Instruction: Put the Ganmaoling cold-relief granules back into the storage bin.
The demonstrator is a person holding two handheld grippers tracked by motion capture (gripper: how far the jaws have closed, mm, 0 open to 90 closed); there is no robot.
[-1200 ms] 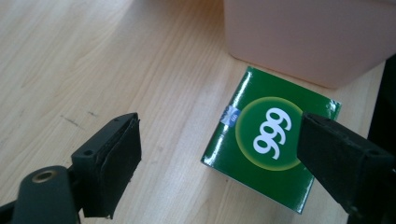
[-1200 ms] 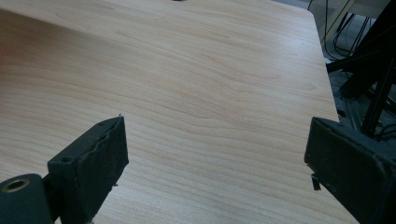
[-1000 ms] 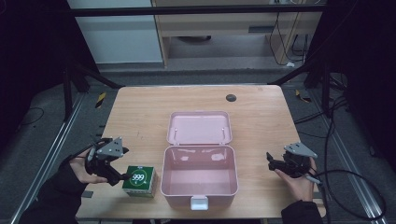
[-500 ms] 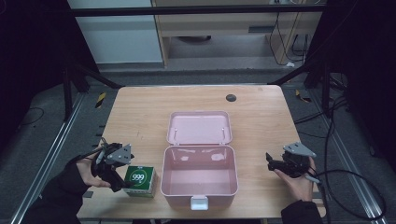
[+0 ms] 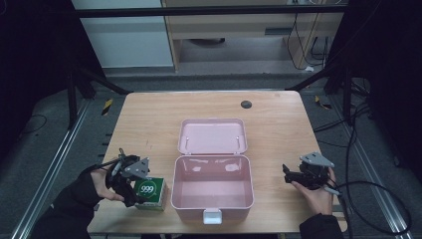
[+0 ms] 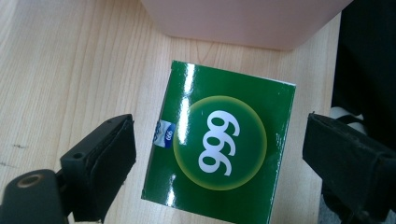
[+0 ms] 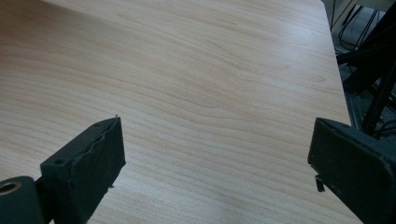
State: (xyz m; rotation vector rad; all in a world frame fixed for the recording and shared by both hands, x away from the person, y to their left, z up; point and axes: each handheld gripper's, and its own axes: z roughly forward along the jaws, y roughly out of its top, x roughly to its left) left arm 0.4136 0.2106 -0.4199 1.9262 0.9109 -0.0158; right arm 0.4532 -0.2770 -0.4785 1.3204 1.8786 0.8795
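Pink plastic case sits open near the front centre of the light wood worktop, its lid laid flat behind the tray, inner face up. The tray appears bare inside apart from light reflections on its back wall. A white latch projects from the tray's front edge.

Just beside the case, on its left, lies a green box printed with "999" in white inside a yellow-green circle; a small blue and white label sits at one edge of its top face. The box rests flat on the worktop near the front edge.

Left gripper, held in a gloved hand, is positioned at the box. In the left gripper view the two black jaws stand apart on either side of the box, a narrow gap visible at each side; no contact is evident.

Right gripper, held in the person's right hand, sits low over bare worktop well to the right of the case. In the right gripper view its jaws are spread wide with only wood grain between them.

A small dark round fitting is set in the worktop near the far edge.
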